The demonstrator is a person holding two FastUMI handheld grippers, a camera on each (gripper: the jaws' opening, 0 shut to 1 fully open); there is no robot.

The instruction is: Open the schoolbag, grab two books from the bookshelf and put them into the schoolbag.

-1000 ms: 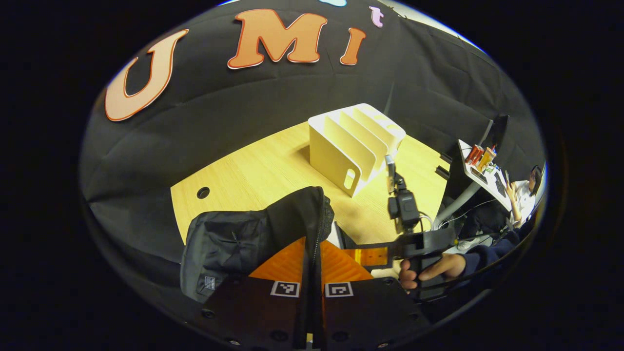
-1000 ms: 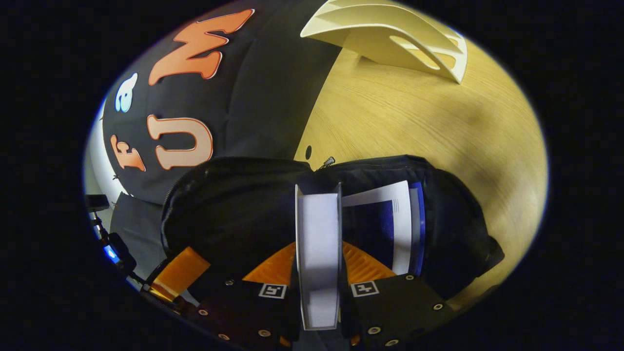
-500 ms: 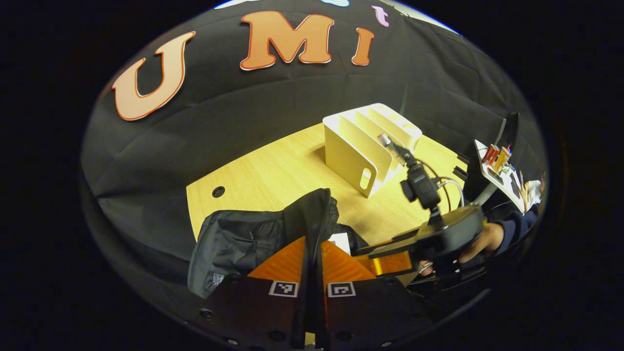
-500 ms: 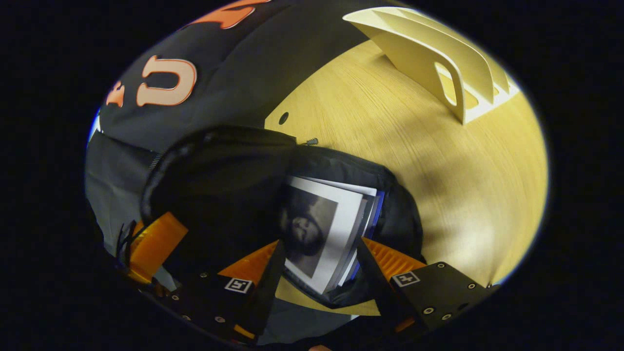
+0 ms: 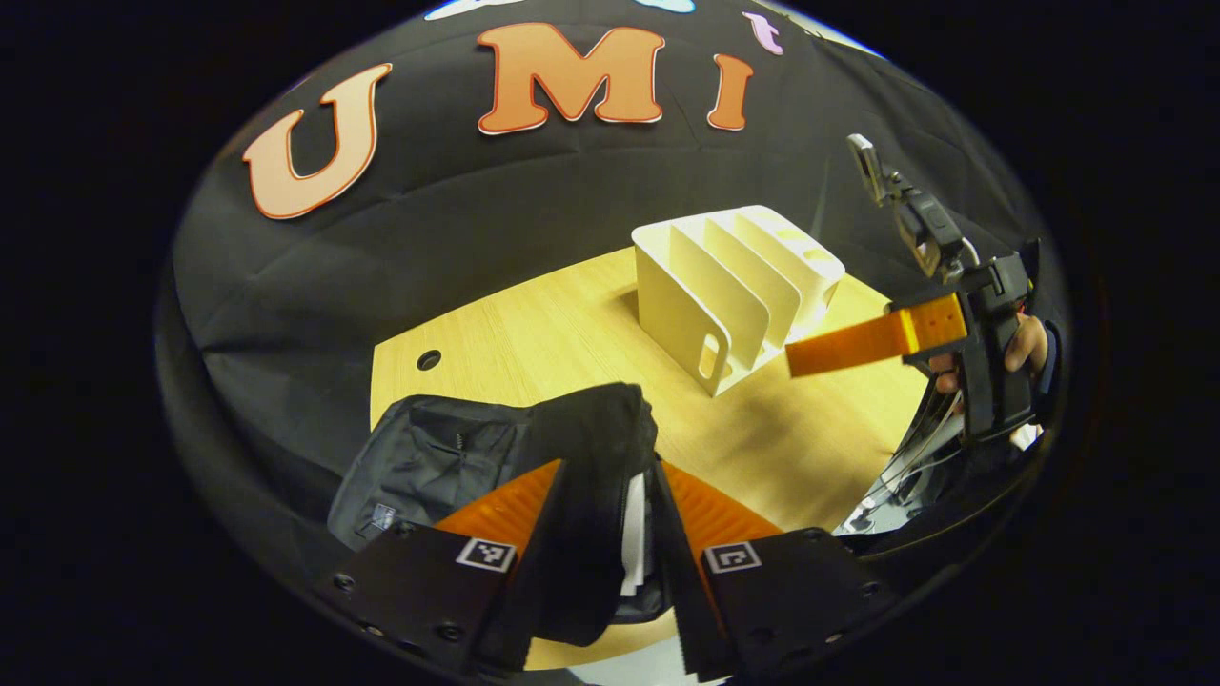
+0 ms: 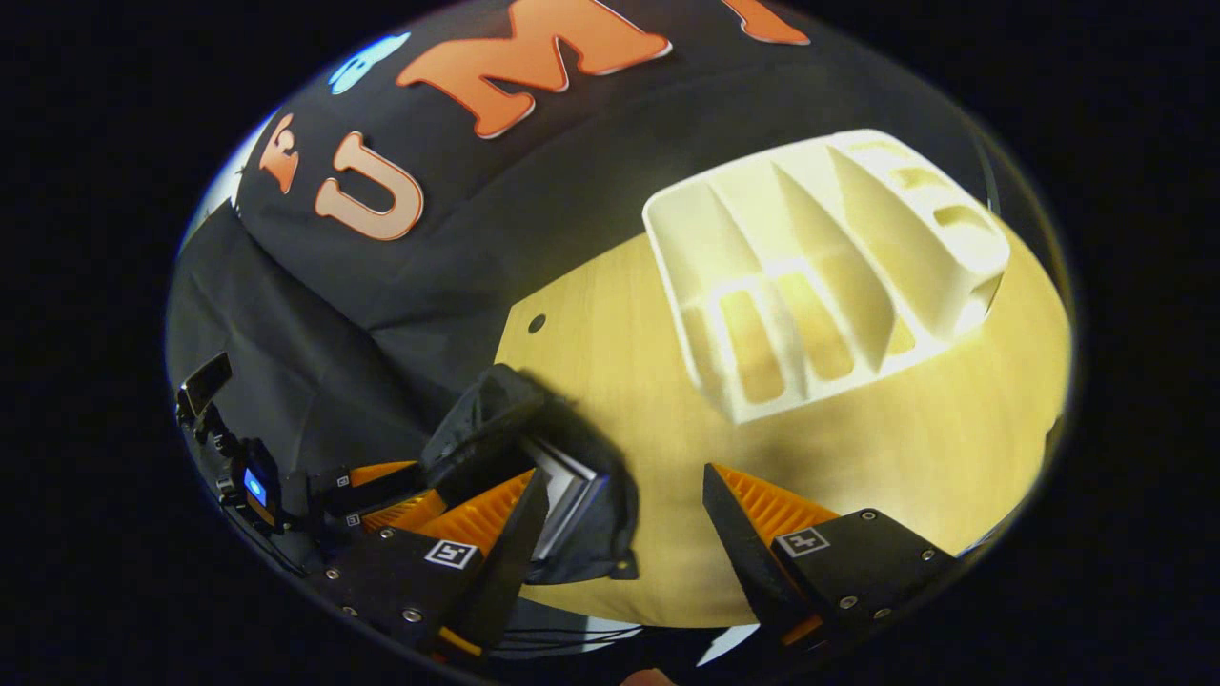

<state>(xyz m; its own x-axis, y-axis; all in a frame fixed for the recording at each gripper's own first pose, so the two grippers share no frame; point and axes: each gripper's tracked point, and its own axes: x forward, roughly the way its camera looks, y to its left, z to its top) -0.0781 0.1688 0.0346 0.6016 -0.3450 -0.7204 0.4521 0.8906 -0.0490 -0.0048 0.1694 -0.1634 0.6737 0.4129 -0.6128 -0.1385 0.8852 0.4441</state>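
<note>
With both grippers' jaws open and the schoolbag [image 5: 572, 457] flap loose between the left gripper [image 5: 605, 534] jaws, the flap could flop shut over the books [image 6: 564, 495] at the right gripper's [image 6: 620, 534] 7 o'clock.

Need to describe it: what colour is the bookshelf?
Cream white bookshelf; clearest in left gripper view.

The books [image 6: 570, 493] show as a few white page edges inside the black schoolbag [image 5: 581, 457]; their covers and count stay hidden. The schoolbag's lower part is covered by the left gripper [image 5: 603, 534] in the left gripper view. The hand [image 5: 1027, 345] holding the right gripper [image 5: 863, 341] is mostly behind its handle, near the edge
</note>
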